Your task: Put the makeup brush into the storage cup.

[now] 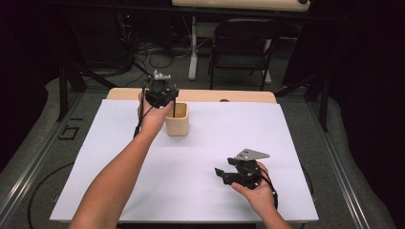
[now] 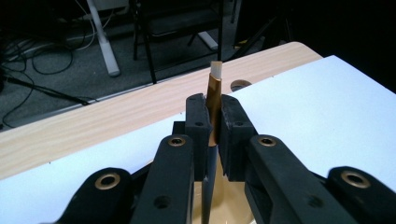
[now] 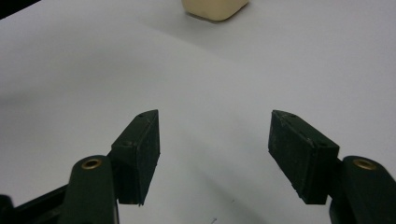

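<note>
The left gripper (image 1: 165, 101) pinches a pencil (image 2: 215, 100) over the holder (image 1: 177, 119), ready to lower and release; the right gripper's (image 3: 215, 154) fingers (image 3: 140, 149) rest spread.

Cream cup (image 1: 177, 123), white sheet (image 1: 143, 157), black grippers, seemingly gold-banded dark pencil (image 2: 214, 100).

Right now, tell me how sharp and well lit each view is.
High view: white sheet evenly bright, room behind dark. Left gripper view: the pencil is sharp, the nearest tool parts soft. Right gripper view: the open tool is blurry, and the cup is cropped.
</note>
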The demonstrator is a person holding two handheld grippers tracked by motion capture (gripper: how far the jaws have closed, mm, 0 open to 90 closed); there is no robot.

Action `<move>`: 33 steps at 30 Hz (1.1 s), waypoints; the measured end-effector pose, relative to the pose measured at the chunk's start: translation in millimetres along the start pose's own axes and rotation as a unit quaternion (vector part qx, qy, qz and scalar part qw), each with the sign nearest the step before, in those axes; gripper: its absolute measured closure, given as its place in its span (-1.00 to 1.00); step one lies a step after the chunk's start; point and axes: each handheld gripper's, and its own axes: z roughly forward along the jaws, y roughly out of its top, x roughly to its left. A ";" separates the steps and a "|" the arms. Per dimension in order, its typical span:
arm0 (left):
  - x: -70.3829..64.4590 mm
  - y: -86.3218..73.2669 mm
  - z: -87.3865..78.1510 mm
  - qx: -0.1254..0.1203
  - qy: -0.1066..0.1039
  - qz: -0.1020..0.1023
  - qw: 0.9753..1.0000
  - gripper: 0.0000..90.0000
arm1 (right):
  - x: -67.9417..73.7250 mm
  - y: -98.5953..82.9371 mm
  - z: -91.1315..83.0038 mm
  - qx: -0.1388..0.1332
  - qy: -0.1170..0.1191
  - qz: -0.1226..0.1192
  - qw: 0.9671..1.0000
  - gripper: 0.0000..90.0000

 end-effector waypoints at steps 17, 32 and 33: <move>1.5 -9.4 6.8 0.012 -0.001 -0.002 1.000 0.86 | 0.1 -0.4 1.1 0.000 -0.001 0.000 1.000 -0.24; 3.6 -17.2 11.0 0.026 -0.002 -0.003 1.000 0.86 | -0.4 -0.9 1.8 0.002 -0.001 -0.003 1.000 -0.25; 3.4 -17.9 11.6 0.026 -0.001 -0.002 1.000 0.86 | -0.5 -0.9 1.8 0.001 -0.001 -0.003 1.000 -0.24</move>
